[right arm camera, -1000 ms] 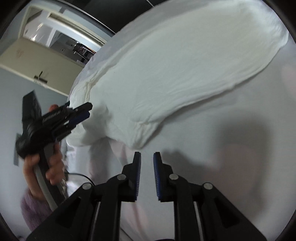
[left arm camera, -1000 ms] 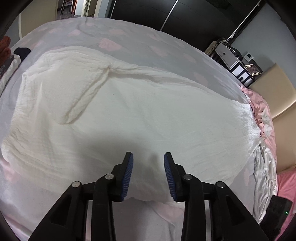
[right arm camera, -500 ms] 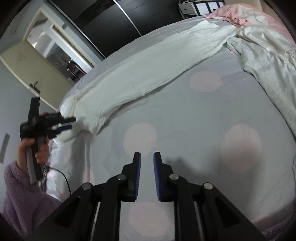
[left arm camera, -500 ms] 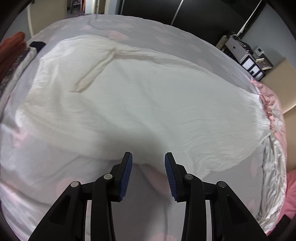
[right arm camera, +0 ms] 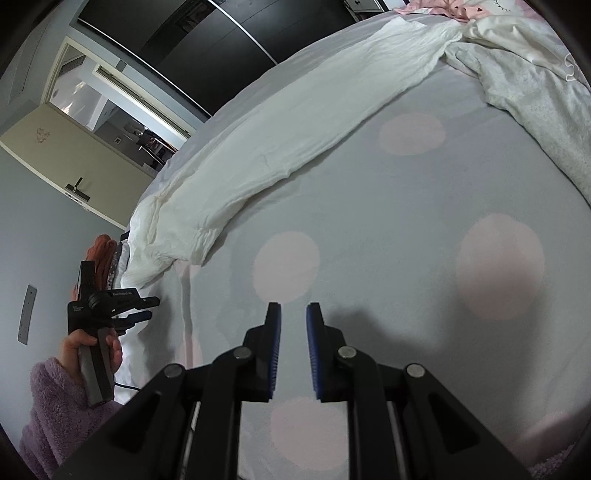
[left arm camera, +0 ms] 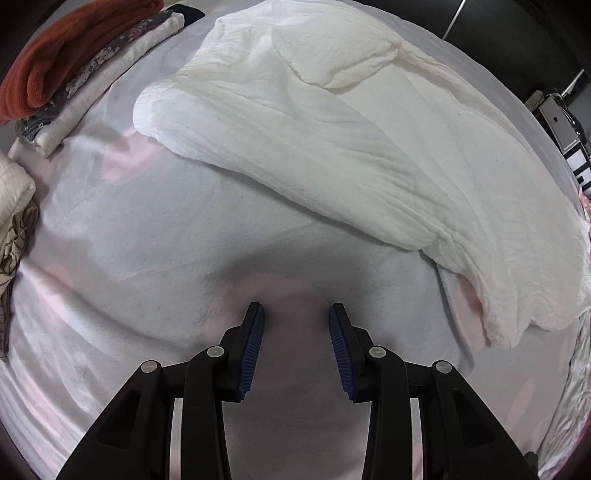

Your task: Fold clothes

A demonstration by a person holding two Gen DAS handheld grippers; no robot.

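Observation:
A white crinkled garment [left arm camera: 351, 140] lies spread across the bed, with one sleeve [left arm camera: 332, 48] folded over it at the far end. My left gripper [left arm camera: 295, 314] points down at bare dotted sheet [left arm camera: 147, 240] just short of the garment's near edge. It is open, with nothing between its pads. In the right wrist view the same garment [right arm camera: 295, 129] runs diagonally across the bed. My right gripper [right arm camera: 293, 310] hovers over the sheet [right arm camera: 406, 221], well clear of the garment. Its jaws stand a narrow gap apart and hold nothing. The left gripper [right arm camera: 147, 308] shows there too, held by a hand near the garment's corner.
A stack of folded clothes topped by a rust-red piece [left arm camera: 74, 55] sits at the far left of the bed. A cream folded piece [left arm camera: 11, 192] lies nearer. A grey-white garment heap [right arm camera: 535, 92] and a pink pillow [right arm camera: 461, 7] lie at the right. A purple fleecy sleeve [right arm camera: 55, 413] is at the lower left.
My left gripper drew back from over the garment to bare sheet and tipped downward, bringing the folded stack into view. My right gripper swung off the garment's edge onto the dotted sheet, then stayed put.

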